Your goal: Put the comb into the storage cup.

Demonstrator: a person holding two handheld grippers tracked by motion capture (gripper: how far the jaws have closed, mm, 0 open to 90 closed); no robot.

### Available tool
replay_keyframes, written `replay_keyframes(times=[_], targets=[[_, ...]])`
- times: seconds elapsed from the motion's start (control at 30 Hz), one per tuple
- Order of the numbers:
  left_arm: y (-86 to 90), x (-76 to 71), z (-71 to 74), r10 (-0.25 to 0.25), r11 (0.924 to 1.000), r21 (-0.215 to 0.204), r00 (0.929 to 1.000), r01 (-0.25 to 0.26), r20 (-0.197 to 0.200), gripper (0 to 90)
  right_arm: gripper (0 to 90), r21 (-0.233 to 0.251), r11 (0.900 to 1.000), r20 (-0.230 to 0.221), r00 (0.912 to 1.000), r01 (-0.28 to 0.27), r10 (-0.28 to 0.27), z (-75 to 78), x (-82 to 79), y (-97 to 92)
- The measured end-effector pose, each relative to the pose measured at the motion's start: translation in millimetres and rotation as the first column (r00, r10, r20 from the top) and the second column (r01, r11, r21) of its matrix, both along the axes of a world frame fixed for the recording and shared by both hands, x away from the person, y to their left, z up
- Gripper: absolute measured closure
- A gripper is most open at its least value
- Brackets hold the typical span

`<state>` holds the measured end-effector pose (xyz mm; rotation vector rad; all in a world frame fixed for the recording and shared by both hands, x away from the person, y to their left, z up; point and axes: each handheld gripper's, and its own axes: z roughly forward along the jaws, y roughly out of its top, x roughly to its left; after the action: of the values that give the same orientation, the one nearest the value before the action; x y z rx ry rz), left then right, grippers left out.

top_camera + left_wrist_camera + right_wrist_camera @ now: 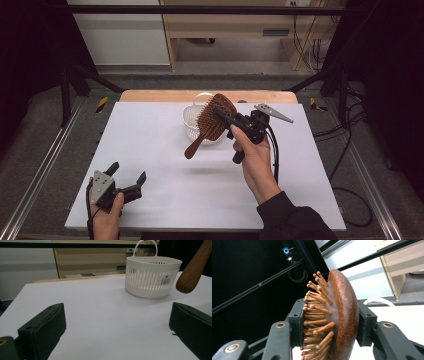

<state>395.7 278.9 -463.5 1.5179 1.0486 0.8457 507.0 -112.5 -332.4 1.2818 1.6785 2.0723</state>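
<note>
The right gripper [226, 119] clamps the head of the wooden hairbrush [212, 120] between its fingers, bristles against one pad, and holds it above the table with the handle hanging down beside the white basket [192, 125]. The step in hand appears to be carrying the brush; lowering it into the basket likely calls for tipping it handle-first over the rim. The left gripper [127, 176] rests low near the table edge, jaws spread wide and empty.

Two black jaws at bottom corners, spread wide, nothing between them but bare white table [100, 315]. White slatted basket [152, 277] far right on table, upright, handle raised, small label on near wall. Brown wooden handle end [191, 272] hanging in from upper right, just right of basket, above table. Pale wooden cabinet [87, 262] beyond far edge.
</note>
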Motion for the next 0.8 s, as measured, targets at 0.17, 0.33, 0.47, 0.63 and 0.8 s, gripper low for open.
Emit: replay_keyframes(times=[0.17, 0.33, 0.47, 0.63, 0.8], targets=[[-0.7, 0.3, -0.6, -0.002, 1.0000, -0.001, 1.0000, 0.002, -0.001, 0.9, 51.5, 0.003, 1.0000, 0.010, 0.9999, -0.004, 0.004, 8.4, 5.3, 6.0], [-0.9, 0.3, -0.7, -0.003, 1.0000, 0.000, 1.0000, 0.003, -0.001, 0.9, 51.5, 0.014, 0.9999, 0.018, 0.9998, 0.000, 0.000, 16.3, 9.2, 8.9], [-1.9, 0.0, -0.6, -0.005, 1.0000, 0.003, 1.0000, 0.005, 0.002, 1.0, 51.4, 0.030, 0.9995, 0.024, 0.9997, 0.011, -0.012, 26.4, 15.2, 10.8], [-3.2, 0.2, -1.0, -0.010, 0.9999, 0.004, 0.9999, 0.010, -0.001, 1.0, 51.4, 0.033, 0.9993, 0.027, 0.9994, 0.019, -0.020, 34.5, 21.3, 12.6], [-2.8, 0.3, -1.2, -0.009, 1.0000, 0.004, 1.0000, 0.009, -0.002, 1.1, 51.4, 0.028, 0.9993, 0.025, 0.9993, 0.026, -0.026, 37.0, 26.4, 14.4]])
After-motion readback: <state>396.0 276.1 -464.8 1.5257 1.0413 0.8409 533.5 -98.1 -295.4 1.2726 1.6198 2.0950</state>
